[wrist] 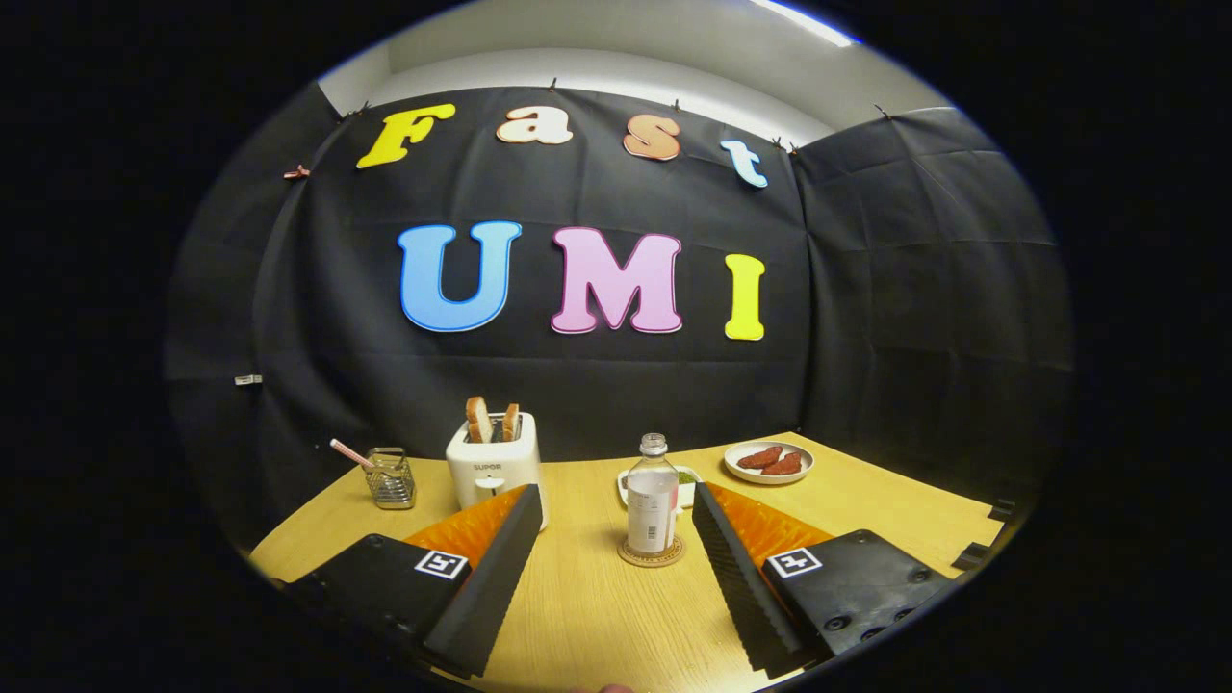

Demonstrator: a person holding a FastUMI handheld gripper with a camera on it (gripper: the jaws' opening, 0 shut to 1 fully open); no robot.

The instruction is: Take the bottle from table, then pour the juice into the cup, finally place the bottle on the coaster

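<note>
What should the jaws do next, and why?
Probably back away: the bottle already stands upright on the coaster, and the gripper is open with its jaws spread apart on either side, touching nothing.

The gripper (611, 520) hangs with its jaws spread wide and empty; between and just beyond them a bottle (653, 500) stands upright on a coaster (652, 554) on the table (597, 616).

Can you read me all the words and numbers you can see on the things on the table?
"SUPOR" on the front of the white toaster.
Bottle on the coaster: its label print is too small to read.
Square markers by the open fingers, gripper: patterns, not words.
</note>
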